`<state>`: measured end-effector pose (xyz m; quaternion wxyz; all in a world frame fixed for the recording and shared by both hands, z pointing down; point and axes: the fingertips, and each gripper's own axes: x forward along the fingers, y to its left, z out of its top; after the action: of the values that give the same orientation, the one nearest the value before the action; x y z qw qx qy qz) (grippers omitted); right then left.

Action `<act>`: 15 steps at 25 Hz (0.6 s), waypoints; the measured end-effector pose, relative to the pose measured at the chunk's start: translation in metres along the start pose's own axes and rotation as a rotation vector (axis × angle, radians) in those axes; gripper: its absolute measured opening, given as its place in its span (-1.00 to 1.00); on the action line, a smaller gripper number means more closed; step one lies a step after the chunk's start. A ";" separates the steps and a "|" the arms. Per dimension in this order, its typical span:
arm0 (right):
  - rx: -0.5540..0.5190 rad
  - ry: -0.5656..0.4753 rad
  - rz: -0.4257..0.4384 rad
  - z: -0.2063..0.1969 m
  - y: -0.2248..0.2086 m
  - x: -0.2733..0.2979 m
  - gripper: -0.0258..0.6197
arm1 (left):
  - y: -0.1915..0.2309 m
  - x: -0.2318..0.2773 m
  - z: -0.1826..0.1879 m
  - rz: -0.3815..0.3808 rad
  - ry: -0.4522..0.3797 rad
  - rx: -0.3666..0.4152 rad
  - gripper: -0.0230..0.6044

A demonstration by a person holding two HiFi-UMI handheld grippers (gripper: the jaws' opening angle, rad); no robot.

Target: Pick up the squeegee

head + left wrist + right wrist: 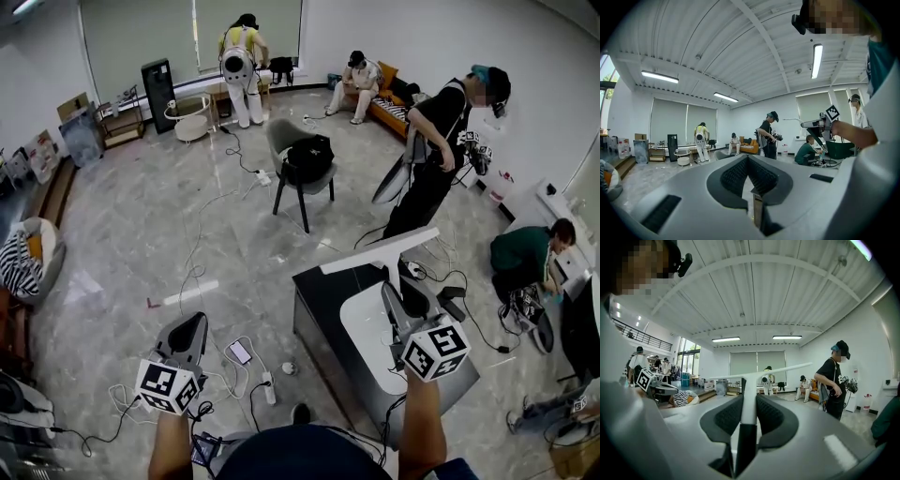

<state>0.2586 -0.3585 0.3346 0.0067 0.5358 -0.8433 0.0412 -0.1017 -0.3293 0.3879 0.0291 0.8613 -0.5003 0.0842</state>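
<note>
The only print I can make out is the black-and-white square marker pattern on the cube of each gripper; it carries no letters that can be read.

The white T-shaped squeegee with a black lower handle (380, 253) sits in the right gripper (392, 298), at the lower right of the head view. It is held in the air, and in the frame it overlaps the far edge of the dark rectangular counter (314, 291). A white rounded board (366, 328) lies on that counter. The long thin blade runs across the frame, from lower left to upper right. The handle drops from the blade's middle back toward the gripper.

In the right gripper view the squeegee (745, 394) stands upright at the centre. Its handle is pinched between the dark ribbed fingers (727, 416) of the right gripper (749, 405), where white meets black. The blade crosses above them, its right end tilted slightly up and pointing toward the upper right of the frame.

The left gripper (190, 328) is at the lower left of the head view, over the grey marble floor (141, 234). In its own view the left gripper (748, 158) has its fingers (735, 174) pressed together at the tips, with nothing between them.
</note>
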 end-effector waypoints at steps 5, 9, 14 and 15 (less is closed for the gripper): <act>-0.007 0.002 0.002 0.002 -0.003 0.000 -0.62 | 0.000 0.003 0.002 0.001 -0.003 0.002 -0.91; -0.007 0.003 0.003 0.001 -0.005 0.002 -0.62 | -0.001 0.006 0.001 0.001 -0.003 0.000 -0.91; -0.001 0.009 0.009 0.000 -0.001 0.006 -0.62 | 0.002 0.002 0.000 0.006 0.006 0.001 -0.91; 0.000 0.012 0.011 -0.001 0.000 0.006 -0.62 | 0.003 0.001 -0.001 0.008 0.008 0.000 -0.91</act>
<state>0.2556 -0.3639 0.3358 0.0113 0.5308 -0.8463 0.0445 -0.1037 -0.3314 0.3892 0.0309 0.8589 -0.5036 0.0878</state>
